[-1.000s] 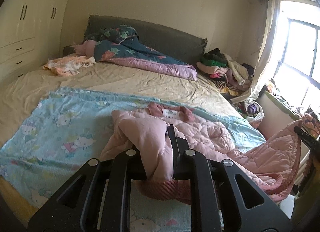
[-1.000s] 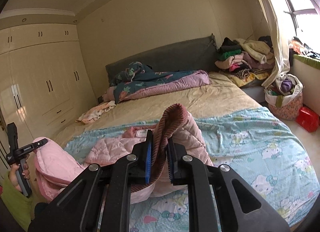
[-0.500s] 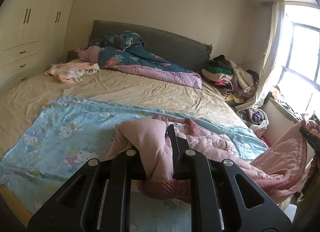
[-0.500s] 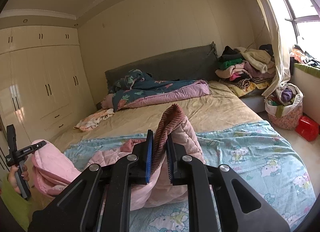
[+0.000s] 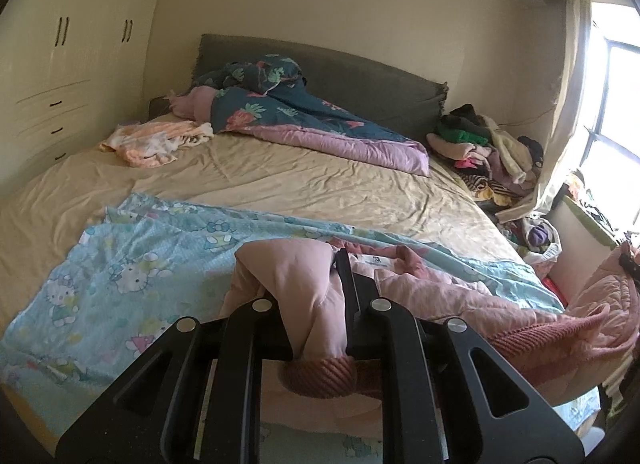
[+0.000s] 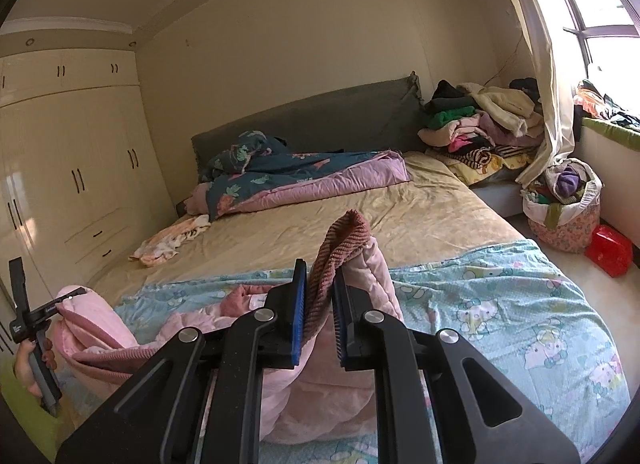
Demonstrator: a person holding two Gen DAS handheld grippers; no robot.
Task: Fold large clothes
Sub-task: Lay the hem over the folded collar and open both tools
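Observation:
A pink quilted jacket [image 5: 432,296] with dark-pink ribbed cuffs lies across the blue cartoon-print sheet [image 5: 132,264] at the bed's near end. My left gripper [image 5: 316,292] is shut on a bunched pink sleeve of it, the ribbed cuff hanging below the jaws. My right gripper [image 6: 320,288] is shut on the jacket's [image 6: 372,276] other ribbed hem, held up off the sheet [image 6: 500,296]. The left gripper also shows at the right wrist view's left edge [image 6: 60,300], holding pink cloth. The jacket hangs stretched between the two grippers.
A teal and purple quilt [image 5: 312,124] and an orange garment [image 5: 156,140] lie near the grey headboard. A clothes pile [image 6: 480,124], a full floral bag [image 6: 564,208] and a red box [image 6: 610,250] stand by the window. Cream wardrobes [image 6: 68,168] line the left wall.
Both grippers have drawn back and up a little with the jacket held; more of the bed shows, and the jacket has slid nearer the bed's foot.

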